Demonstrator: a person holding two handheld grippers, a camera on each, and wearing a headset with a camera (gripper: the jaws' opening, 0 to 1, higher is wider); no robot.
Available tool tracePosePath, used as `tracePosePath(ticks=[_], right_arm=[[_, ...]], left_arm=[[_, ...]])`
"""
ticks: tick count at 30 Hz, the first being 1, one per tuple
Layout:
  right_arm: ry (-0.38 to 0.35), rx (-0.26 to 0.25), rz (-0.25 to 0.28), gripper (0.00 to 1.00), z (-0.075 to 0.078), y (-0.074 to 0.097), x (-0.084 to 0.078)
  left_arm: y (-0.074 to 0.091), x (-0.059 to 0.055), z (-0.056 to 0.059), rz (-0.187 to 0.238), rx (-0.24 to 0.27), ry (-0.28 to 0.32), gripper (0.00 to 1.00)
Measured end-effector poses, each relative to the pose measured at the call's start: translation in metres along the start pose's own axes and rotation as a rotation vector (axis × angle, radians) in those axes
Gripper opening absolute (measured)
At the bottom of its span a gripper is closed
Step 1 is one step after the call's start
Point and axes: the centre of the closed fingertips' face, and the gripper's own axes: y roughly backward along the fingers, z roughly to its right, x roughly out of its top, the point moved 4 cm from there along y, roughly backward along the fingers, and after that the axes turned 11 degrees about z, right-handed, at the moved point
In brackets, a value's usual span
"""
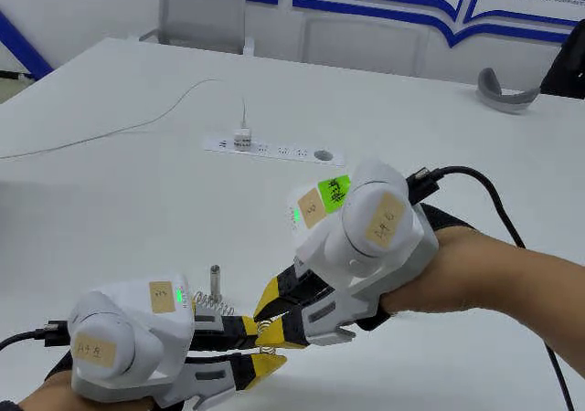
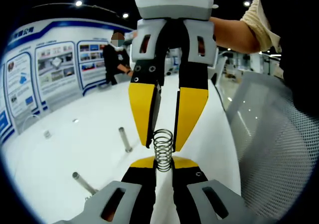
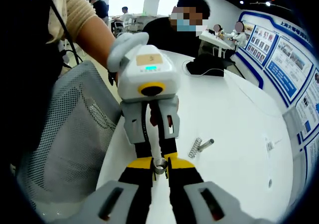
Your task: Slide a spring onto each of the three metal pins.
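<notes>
Left gripper view: left gripper (image 2: pixel 163 163) jaws nearly closed, pinching lower end of spring (image 2: pixel 163 153). Right gripper (image 2: pixel 162 147) reaches in from top, yellow jaws set close either side of spring's upper end; cannot tell whether they press it. Head view: both grippers meet tip to tip low over white table (image 1: pixel 137 183). Upright metal pin (image 1: pixel 216 281) just beyond tips. Loose spring (image 1: pixel 208 307) lies at pin's base.
</notes>
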Motion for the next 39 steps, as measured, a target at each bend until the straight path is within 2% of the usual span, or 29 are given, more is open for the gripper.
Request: tracePosePath(ticks=[6,25,39], right_arm=[[-0.014,-0.009,-0.001,0.15,0.000,0.000,-0.003],[-0.072,-0.035,0.021,0.12,0.000,-0.001,-0.012],[-0.123,-0.079,0.053,0.12,0.007,0.007,-0.015]], left_arm=[[0.001,-0.001,0.000,-0.003,0.000,-0.003,0.11],[-0.002,0.001,0.001,-0.007,-0.010,-0.010,0.11],[0.004,0.001,-0.004,0.004,0.017,-0.002,0.16]])
